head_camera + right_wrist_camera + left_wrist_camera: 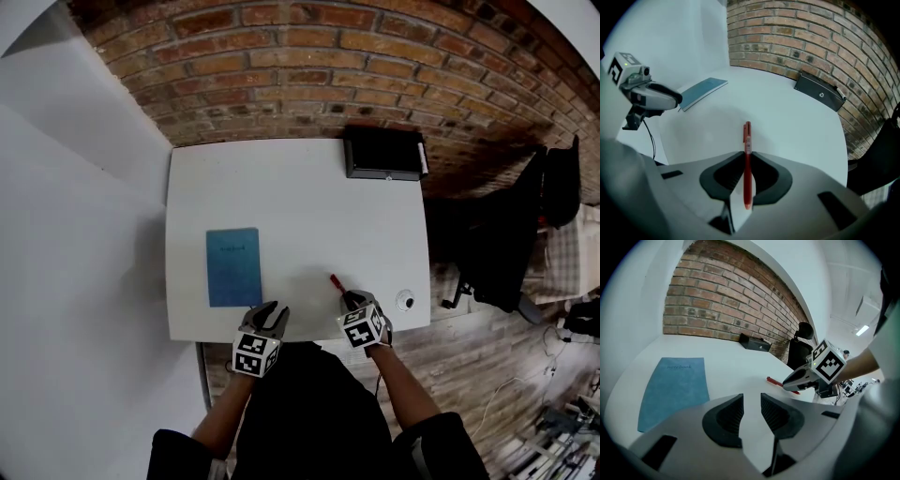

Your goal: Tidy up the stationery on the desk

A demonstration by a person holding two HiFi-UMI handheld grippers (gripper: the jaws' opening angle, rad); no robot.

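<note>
Red pen (747, 140) sits lengthwise between the jaws of my right gripper (353, 300), both pads pressed against its barrel, with its far end jutting out past the fingertips. I cannot tell whether it has left the surface. This is near the front edge of the white desk (309, 197), right of centre. My left gripper (269, 314) is just beside it at the same edge, with its jaws standing apart and only bare desktop between them. A blue notebook (233, 266) lies flat to the left, its near right corner close to the left gripper. A small round white thing (405, 300) sits by the near right corner. A black box (384, 153) rests at the far edge against the brick wall (375, 56).
</note>
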